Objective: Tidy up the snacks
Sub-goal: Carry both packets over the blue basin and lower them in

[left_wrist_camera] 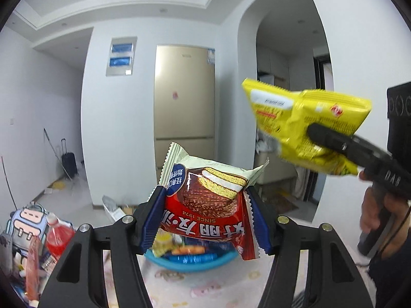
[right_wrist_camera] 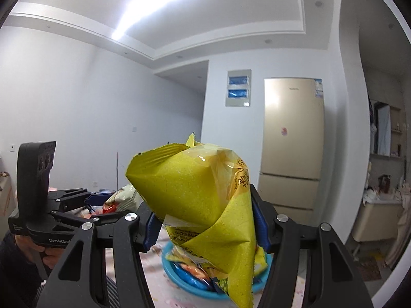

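Observation:
My left gripper (left_wrist_camera: 205,218) is shut on a red and cream chocolate pie packet (left_wrist_camera: 210,200), held in the air above a blue bowl (left_wrist_camera: 190,265) with several snacks in it. My right gripper (right_wrist_camera: 205,220) is shut on a yellow snack bag (right_wrist_camera: 200,200), held above the same blue bowl (right_wrist_camera: 179,279). In the left wrist view the right gripper (left_wrist_camera: 316,134) and the yellow bag (left_wrist_camera: 303,125) hang at the upper right. In the right wrist view the left gripper (right_wrist_camera: 108,202) shows at the left with its packet (right_wrist_camera: 120,197).
The bowl stands on a table with a pink patterned cloth (left_wrist_camera: 205,290). A pile of snacks, a red bottle (left_wrist_camera: 57,238) and a blue cartoon pouch (left_wrist_camera: 28,223) lie at the table's left. A gold fridge (left_wrist_camera: 183,97) stands against the far wall.

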Demonstrator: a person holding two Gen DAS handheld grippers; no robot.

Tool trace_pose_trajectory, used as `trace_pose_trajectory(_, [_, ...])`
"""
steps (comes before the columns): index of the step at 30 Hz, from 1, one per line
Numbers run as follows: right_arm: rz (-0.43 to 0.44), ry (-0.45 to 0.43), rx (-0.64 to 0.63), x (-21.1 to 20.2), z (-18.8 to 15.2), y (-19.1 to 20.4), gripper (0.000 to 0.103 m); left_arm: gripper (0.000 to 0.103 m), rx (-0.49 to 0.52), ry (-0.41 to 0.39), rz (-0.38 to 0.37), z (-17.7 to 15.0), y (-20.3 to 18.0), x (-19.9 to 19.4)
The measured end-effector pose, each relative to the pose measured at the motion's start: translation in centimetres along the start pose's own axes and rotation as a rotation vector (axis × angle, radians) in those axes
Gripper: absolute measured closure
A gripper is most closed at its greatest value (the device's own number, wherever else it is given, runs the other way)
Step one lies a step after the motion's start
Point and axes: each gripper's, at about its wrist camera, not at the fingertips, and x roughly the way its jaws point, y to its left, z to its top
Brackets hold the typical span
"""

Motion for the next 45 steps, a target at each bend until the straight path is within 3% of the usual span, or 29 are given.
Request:
trace_pose_trajectory(5, [0.026, -0.031, 0.007, 1.5, 1.2, 0.7, 0.045, 0.039, 0.005, -0.03, 0.026, 1.3, -0.2, 0.4])
trace_pose_trajectory(11, [0.071, -0.04, 0.124, 4.4, 0.4, -0.4, 0.045, 0.039, -0.006, 0.021, 0.031, 1.3, 1.0, 3.5])
trace_pose_trajectory(18, [0.118, -0.012, 0.175, 9.2, -0.7, -1.2, 0.045, 0.039, -0.031, 0.071, 0.053, 0.8, 2.7, 8.3])
trace_pose_trajectory(34, [0.12, 0.103, 0.339, 17.8, -6.5, -5.8, 0.044, 0.039, -0.113, 0.183, 0.084, -1.8, 6.4, 18.9])
trace_pose_trajectory(45, [0.075, 0.275, 0.396, 22.5, -12.5, -7.9, 0.044, 0.039, -0.129, 0.336, 0.09, -7.7, 7.5, 25.3])
